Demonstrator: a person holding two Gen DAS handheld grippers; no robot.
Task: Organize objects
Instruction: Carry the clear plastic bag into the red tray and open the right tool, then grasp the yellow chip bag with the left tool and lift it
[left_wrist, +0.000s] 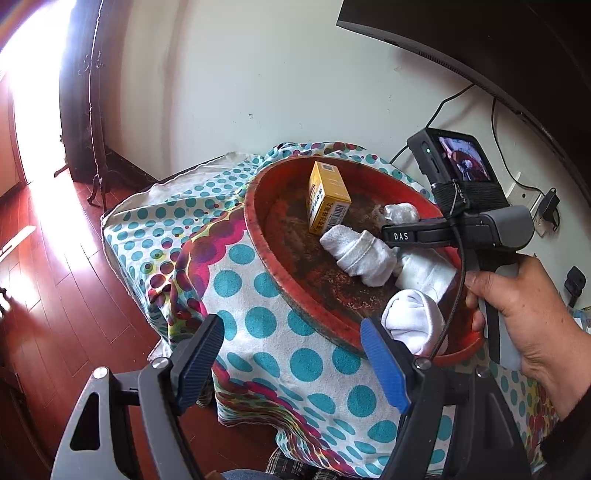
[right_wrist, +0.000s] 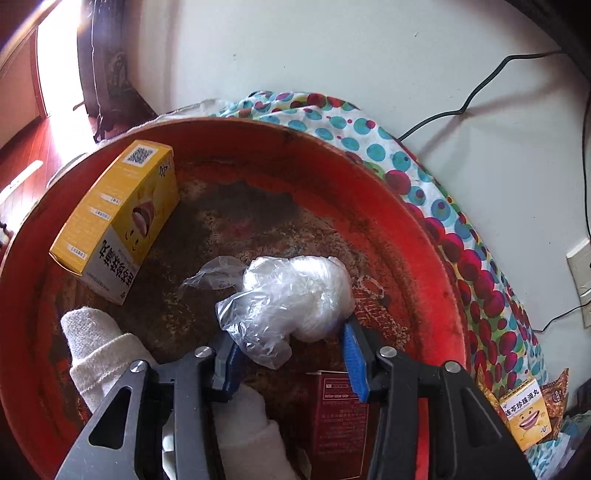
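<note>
Right gripper (right_wrist: 288, 354) hangs over the red tray (right_wrist: 424, 229), fingers spread either side of a plastic-wrapped bundle (right_wrist: 295, 295) lying in the tray, pads apparently clear of it. Left gripper (left_wrist: 291, 369), fingers wide apart and empty, hovers beside the tray above the dotted cloth (left_wrist: 258, 295).

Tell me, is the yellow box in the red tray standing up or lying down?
Tipped: the yellow box leans against the red tray's rim.

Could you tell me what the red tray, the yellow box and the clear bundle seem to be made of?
Red tray: probably painted or lacquered, glossy rim, floor worn dark and patchy; base material unclear.
Yellow box: printed cardboard, crisp folded edges, slight sheen.
Clear bundle: thin plastic film, crinkled and shiny, around something white.
</note>
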